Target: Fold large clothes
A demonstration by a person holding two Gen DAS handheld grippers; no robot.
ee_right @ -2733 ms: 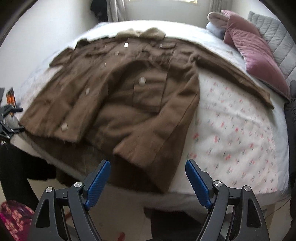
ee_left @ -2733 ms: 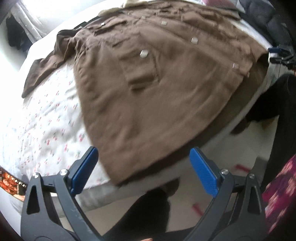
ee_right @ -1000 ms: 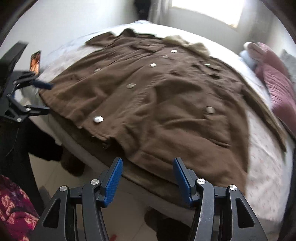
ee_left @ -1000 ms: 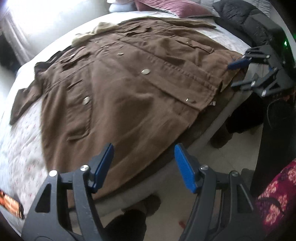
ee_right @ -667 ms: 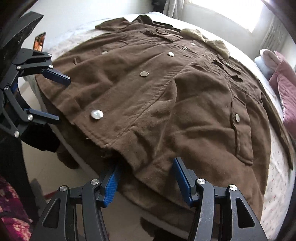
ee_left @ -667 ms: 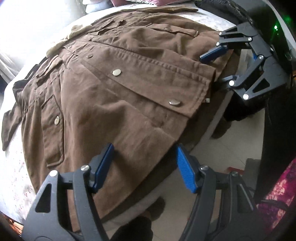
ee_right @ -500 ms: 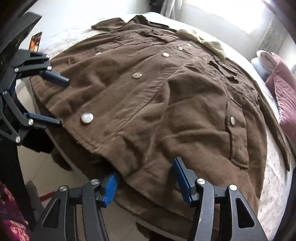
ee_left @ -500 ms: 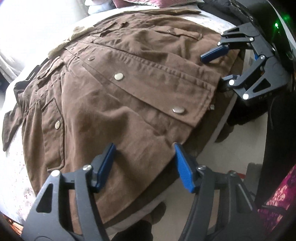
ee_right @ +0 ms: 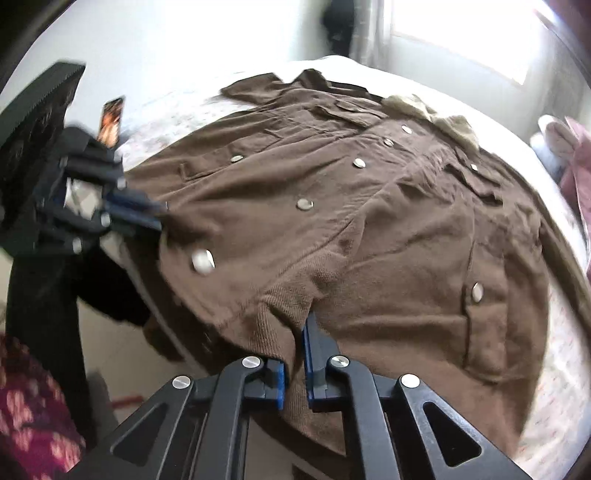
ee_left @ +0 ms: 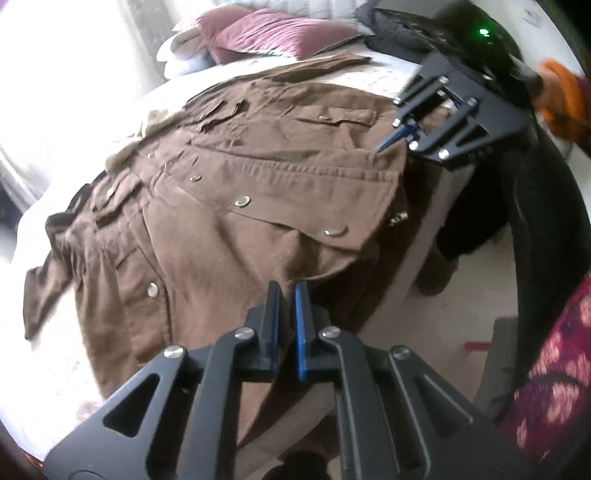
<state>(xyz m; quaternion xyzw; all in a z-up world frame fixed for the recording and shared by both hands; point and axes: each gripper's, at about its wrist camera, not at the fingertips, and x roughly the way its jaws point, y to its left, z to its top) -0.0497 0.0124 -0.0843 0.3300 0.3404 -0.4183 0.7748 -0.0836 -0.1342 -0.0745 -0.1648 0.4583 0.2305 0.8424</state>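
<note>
**Two grippers now clamped on the coat's hem**

Both sets of jaws, seen spread wide half a second earlier with the hem lying between them, have just been closing and are now pressed together on brown fabric. The left gripper (ee_left: 285,295) is pinched onto the lower edge of the brown coat (ee_left: 229,229), where the cloth is drawn up into a small peak at the fingertips. The right gripper (ee_right: 297,332) is closed on a fold of the same hem, which is bunched between its blue pads (ee_right: 309,354). In the left wrist view the right gripper (ee_left: 384,146) is seen at the hem's far corner, its tips shut on the cloth where before they stood apart. The coat is spread front-up across the bed (ee_right: 561,354), buttons showing, its hem hanging over the bed's near edge. Pink pillows (ee_left: 273,35) lie at the bed's far end.
</note>
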